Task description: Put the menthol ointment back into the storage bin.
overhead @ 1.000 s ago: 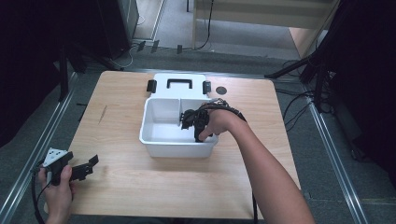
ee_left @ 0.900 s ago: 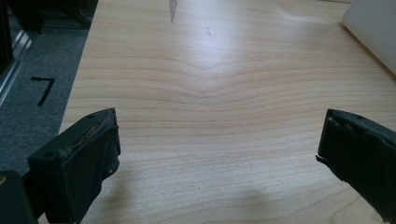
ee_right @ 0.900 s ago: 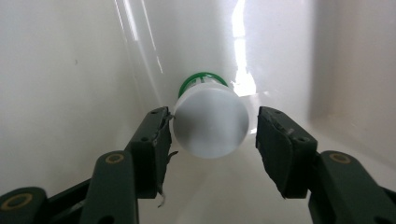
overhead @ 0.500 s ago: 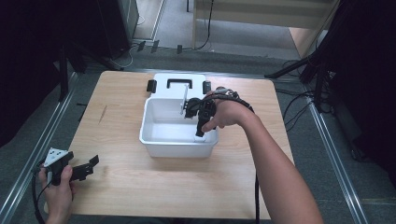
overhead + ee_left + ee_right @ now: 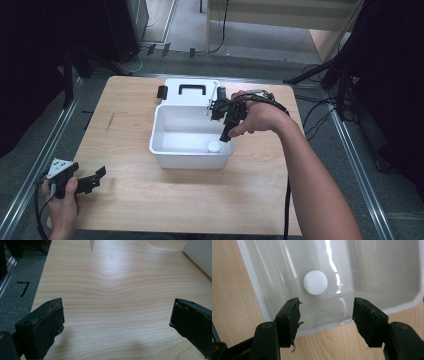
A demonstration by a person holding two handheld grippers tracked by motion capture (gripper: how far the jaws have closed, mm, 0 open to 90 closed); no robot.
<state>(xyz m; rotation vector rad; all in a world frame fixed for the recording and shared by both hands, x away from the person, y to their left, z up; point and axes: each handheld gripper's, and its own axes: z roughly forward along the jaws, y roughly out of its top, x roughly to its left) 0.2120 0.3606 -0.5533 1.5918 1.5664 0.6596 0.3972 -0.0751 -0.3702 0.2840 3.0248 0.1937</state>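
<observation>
The small white round plastic disc (image 5: 315, 282) lies flat in the white plastic bin (image 5: 165, 150), apparently straight below the right claw (image 5: 226, 127), whose jaws have just been opening and hold nothing.

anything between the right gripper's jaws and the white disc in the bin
Nothing: in the right gripper view the right gripper hangs open above the white disc, with bare bin floor between.

white disc (image 5: 315, 282), white bin (image 5: 165, 150) (glossy), black jaws
</observation>
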